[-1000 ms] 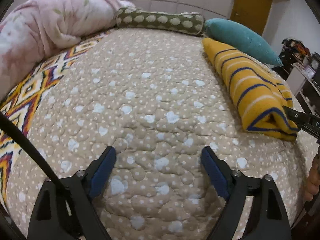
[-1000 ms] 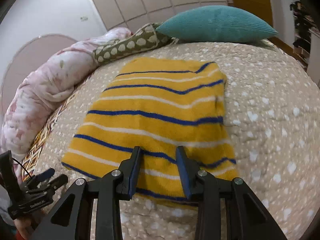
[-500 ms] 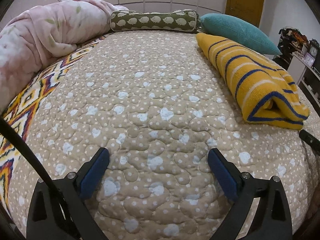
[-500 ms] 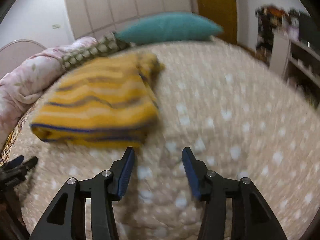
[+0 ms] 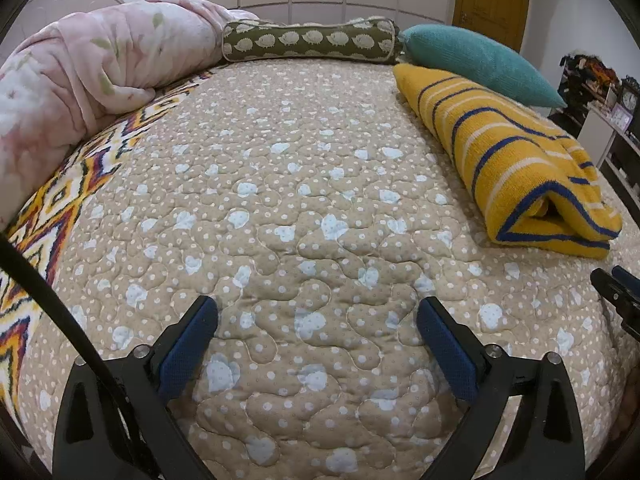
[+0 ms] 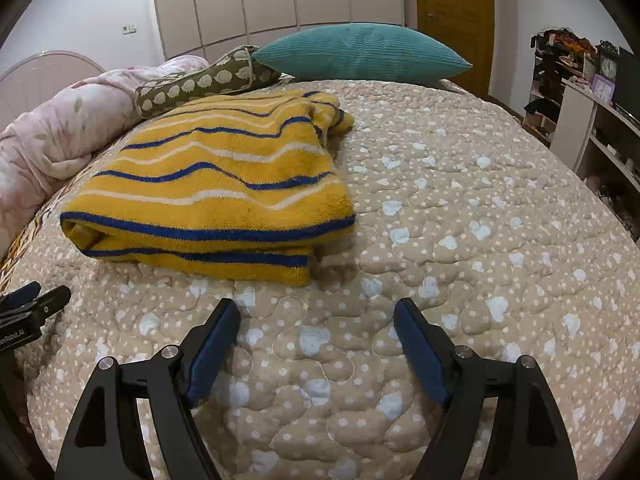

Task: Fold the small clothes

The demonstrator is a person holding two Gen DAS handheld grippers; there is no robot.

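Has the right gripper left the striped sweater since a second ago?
Yes. The right gripper has drawn back off the sweater, jaws just opening, empty over bare bedspread.

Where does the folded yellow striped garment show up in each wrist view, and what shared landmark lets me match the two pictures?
Left wrist: the yellow striped garment lies at the right side, running from the upper middle down toward the right edge.
Right wrist: the same garment lies left of centre, above the open gripper fingers.
Shared landmark: the teal pillow just behind the garment in both views.
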